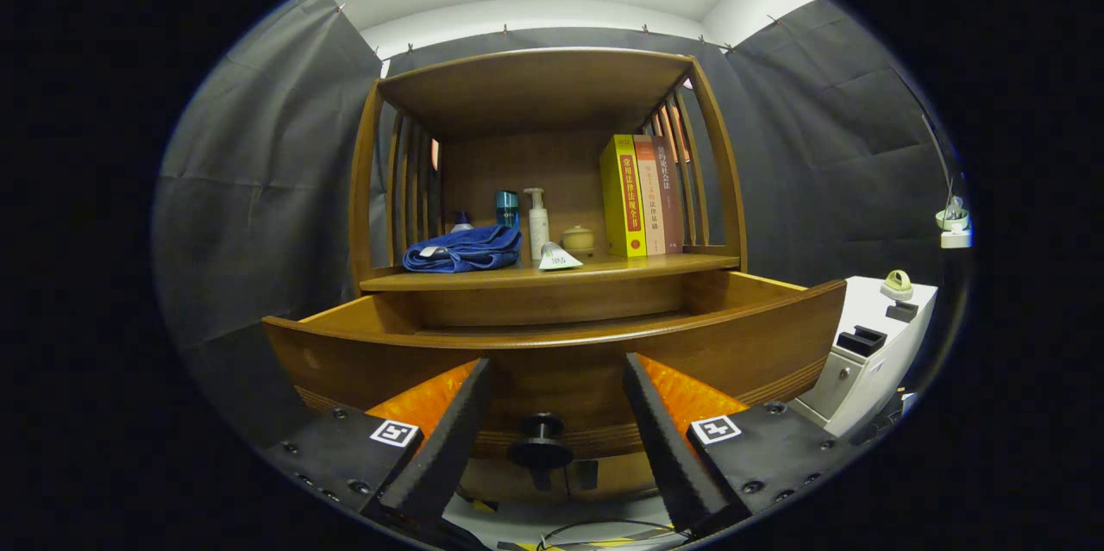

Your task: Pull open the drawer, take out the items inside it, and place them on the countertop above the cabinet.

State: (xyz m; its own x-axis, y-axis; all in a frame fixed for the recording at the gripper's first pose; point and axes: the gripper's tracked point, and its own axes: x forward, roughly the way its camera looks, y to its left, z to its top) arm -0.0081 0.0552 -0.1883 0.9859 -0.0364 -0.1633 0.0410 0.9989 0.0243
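Warm brown wood, faintly grained, covers the cabinet [539,85] and its drawer [552,353]; the drawer knob [541,445] is black. The folded towel [466,247] is deep blue. The nearest book [623,196] is yellow, perhaps with red lettering.

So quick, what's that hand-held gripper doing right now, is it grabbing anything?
Hand-held gripper: open, holding nothing. Its fingers sit either side of the drawer knob without touching it; the drawer is pulled out.
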